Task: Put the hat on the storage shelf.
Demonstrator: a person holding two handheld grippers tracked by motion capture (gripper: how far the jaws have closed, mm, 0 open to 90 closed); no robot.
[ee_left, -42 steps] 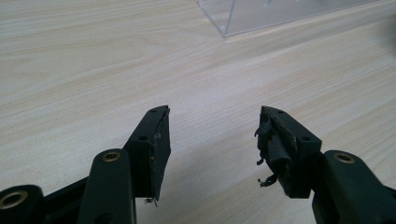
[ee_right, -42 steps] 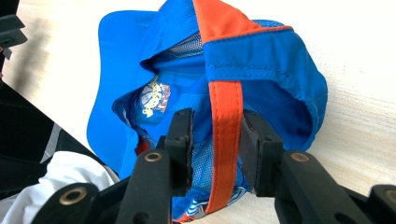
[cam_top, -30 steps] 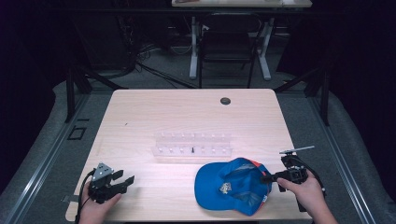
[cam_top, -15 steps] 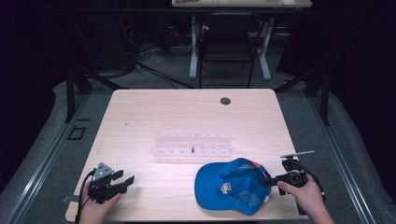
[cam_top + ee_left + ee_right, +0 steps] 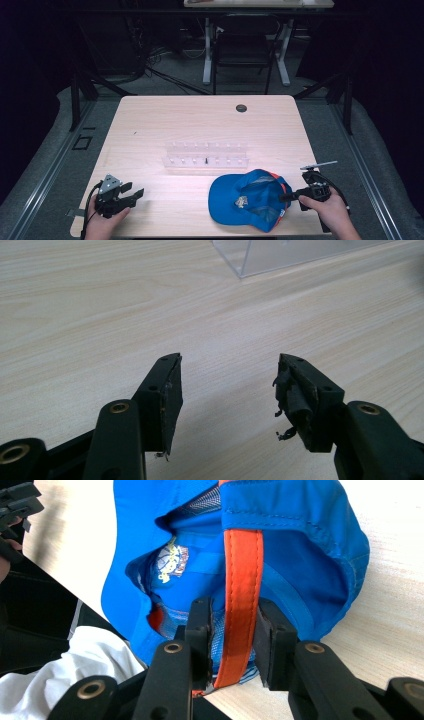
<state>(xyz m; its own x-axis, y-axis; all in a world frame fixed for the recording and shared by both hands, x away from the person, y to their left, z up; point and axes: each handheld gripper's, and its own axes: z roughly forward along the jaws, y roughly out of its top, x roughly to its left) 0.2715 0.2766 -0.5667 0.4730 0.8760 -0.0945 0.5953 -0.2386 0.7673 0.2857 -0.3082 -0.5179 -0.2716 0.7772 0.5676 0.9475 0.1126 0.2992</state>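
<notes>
With the right gripper (image 5: 232,645) pinching the cap (image 5: 248,198) by its orange strap (image 5: 241,585), lift slowly off the bench (image 5: 170,125) while the left gripper (image 5: 227,395) waits, jaws wide and empty.

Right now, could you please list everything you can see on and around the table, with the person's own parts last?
Table: one, light wood, centre of the high view.
Grommet: one, dark, far side of the table.
Clear rack: one, transparent plastic, mid-table.
Cap: one, blue with an orange strap, near right part of the table.
Chair: one, dark, on the floor beyond the table.
Left hand-held gripper: one, black, near left corner, jaws apart over bare wood.
Right hand-held gripper: one, black, near right edge, jaws closed on the cap's orange strap.
Hands: two, one holding each gripper, at the near edge.
</notes>
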